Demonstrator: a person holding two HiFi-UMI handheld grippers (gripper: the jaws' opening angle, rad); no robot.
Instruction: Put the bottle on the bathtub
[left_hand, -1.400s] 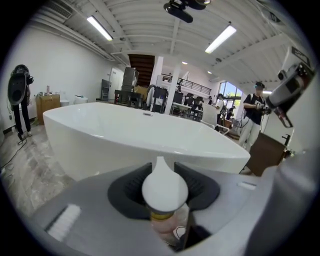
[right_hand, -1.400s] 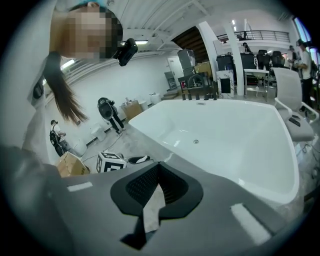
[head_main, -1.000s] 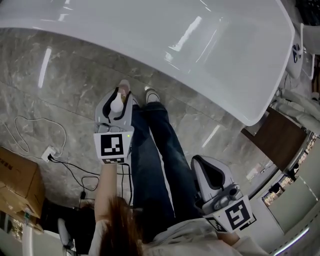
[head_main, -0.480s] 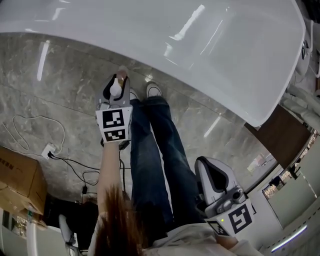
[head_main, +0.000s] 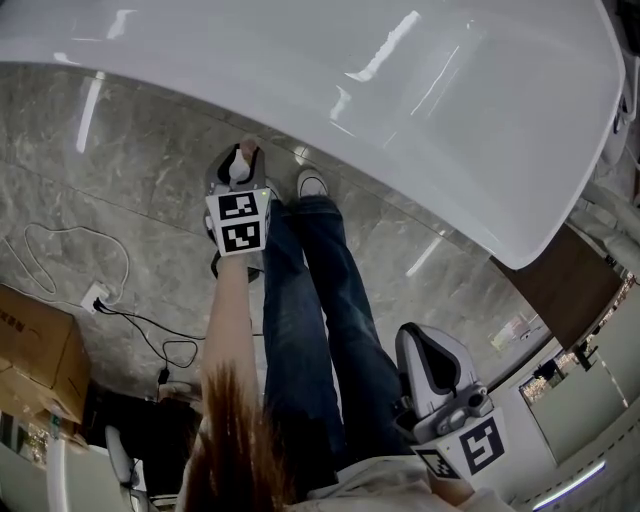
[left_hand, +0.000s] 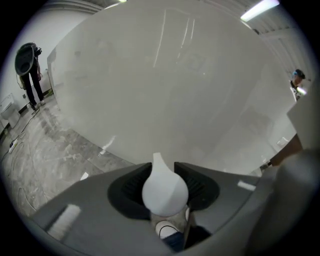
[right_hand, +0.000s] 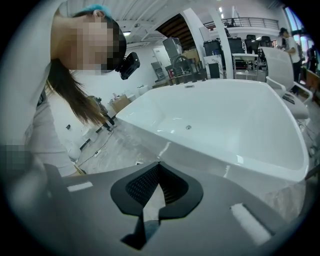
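Note:
A white bottle (head_main: 240, 173) with a rounded shoulder and pointed cap sits between the jaws of my left gripper (head_main: 241, 160), which is shut on it low over the grey marble floor beside the white bathtub (head_main: 420, 90). In the left gripper view the bottle (left_hand: 165, 189) fills the gap between the dark pads, and the bathtub's outer wall (left_hand: 165, 80) rises right ahead. My right gripper (head_main: 412, 336) hangs by the person's hip, shut with nothing in it. In the right gripper view its tips (right_hand: 159, 164) meet, with the bathtub's basin (right_hand: 230, 125) beyond them.
The person's jeans-clad legs (head_main: 310, 300) and shoes (head_main: 312, 185) stand right of the left gripper. A cardboard box (head_main: 35, 345) and a cable with a plug (head_main: 95, 298) lie at the left. A brown panel (head_main: 560, 272) sits past the tub's end. Another person (left_hand: 29, 70) stands far off.
My left gripper has sunk toward the floor with the bottle, shrinking and shifting up in the head view, close to the tub's base. The right gripper has dropped slightly.

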